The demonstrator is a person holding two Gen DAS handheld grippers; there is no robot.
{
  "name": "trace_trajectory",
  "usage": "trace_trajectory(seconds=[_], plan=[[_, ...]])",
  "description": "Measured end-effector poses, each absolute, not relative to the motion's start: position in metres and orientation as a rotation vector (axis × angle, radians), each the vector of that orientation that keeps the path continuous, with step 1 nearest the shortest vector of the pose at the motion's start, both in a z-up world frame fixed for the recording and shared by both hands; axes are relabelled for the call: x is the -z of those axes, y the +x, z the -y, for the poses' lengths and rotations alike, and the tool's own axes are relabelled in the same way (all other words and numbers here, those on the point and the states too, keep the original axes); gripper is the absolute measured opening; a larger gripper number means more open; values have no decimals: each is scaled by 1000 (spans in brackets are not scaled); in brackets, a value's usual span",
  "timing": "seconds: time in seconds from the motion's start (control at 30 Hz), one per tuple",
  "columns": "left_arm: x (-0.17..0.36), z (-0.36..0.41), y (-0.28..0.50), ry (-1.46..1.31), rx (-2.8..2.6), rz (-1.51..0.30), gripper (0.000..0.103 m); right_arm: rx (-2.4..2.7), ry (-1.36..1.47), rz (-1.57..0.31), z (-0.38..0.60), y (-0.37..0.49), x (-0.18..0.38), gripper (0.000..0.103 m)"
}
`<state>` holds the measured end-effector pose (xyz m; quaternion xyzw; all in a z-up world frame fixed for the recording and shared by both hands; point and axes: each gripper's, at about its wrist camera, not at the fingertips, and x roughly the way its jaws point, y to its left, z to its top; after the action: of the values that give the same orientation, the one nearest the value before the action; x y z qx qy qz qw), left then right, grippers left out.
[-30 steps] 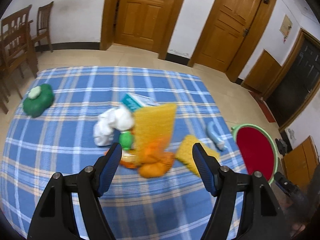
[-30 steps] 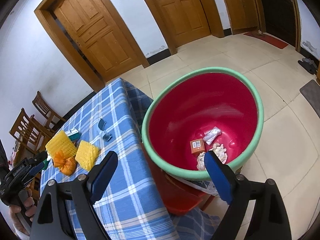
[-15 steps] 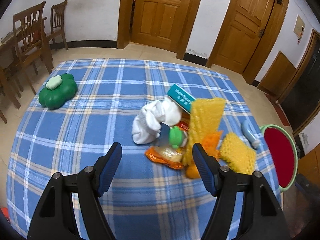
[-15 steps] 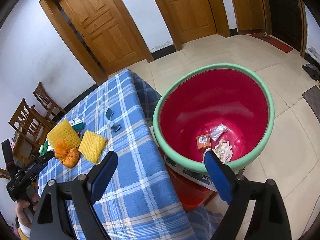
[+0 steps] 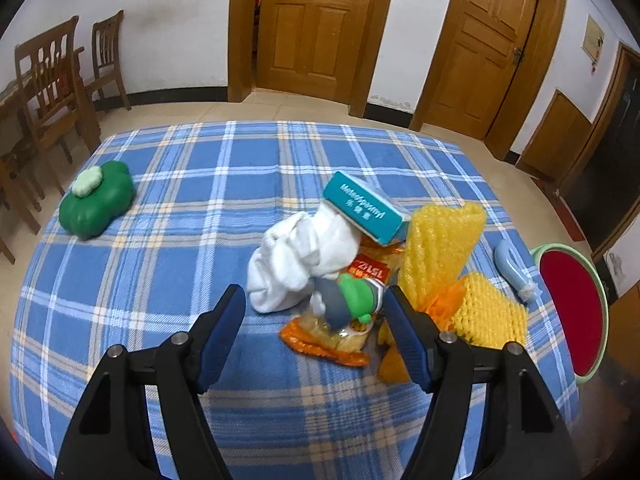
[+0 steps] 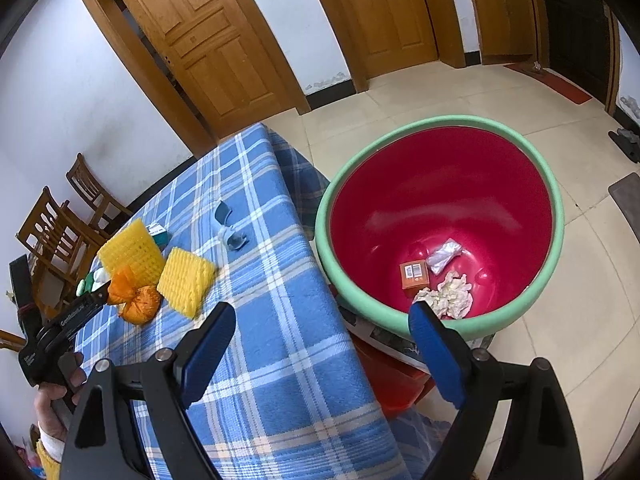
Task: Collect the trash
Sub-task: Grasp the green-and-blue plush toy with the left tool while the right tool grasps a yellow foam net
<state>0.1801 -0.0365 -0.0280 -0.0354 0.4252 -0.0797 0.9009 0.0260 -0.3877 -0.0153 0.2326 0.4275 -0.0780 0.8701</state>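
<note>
On the blue checked tablecloth [image 5: 168, 240], at about nine o'clock in the left wrist view, lies a green flower-shaped object [image 5: 98, 204] with a pale small flower on top. Toward the centre, the trash is in one heap: a crumpled white cloth [image 5: 298, 254] touches a teal box [image 5: 366, 208] that leans on it at about one o'clock. Just below the cloth, an orange snack wrapper [image 5: 328, 338] lies flat, and a small green and grey item [image 5: 352, 296] rests on it. At three o'clock from the heap stands a yellow foam net [image 5: 440, 248], with a second yellow foam net [image 5: 490, 314] beside it and some orange mesh [image 5: 442, 304] between them. Farther right, a pale blue tube [image 5: 512, 266] lies near the table edge.

The left gripper [image 5: 314, 320] hangs above the wrapper with its jaws spread; nothing is between the pads, and the small green item appears in the gap behind them.

In the right wrist view, the right gripper [image 6: 320, 348] is also spread wide and empty, over the table edge. At two o'clock from it stands the red basin [image 6: 440, 200] with a green rim, on the floor beside the table. Inside it lie a small orange box [image 6: 414, 274], a clear wrapper [image 6: 442, 254] and crumpled paper [image 6: 448, 296]. At nine o'clock a hand [image 6: 56, 396] holds the left gripper.
</note>
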Motion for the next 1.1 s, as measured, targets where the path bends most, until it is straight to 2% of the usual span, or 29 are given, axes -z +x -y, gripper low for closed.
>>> trace_trajectory(seconds=[0.27,0.57,1.1], plan=[[33,52,180,-46,195,-893,72,147,490,-906,384,29,19,90],[41,44,185,-117,206,-915,48,130,483,-911,378,33,21,90],[8,10,153,-215,238,-848,48,18,402,-926,332,69,20,90]])
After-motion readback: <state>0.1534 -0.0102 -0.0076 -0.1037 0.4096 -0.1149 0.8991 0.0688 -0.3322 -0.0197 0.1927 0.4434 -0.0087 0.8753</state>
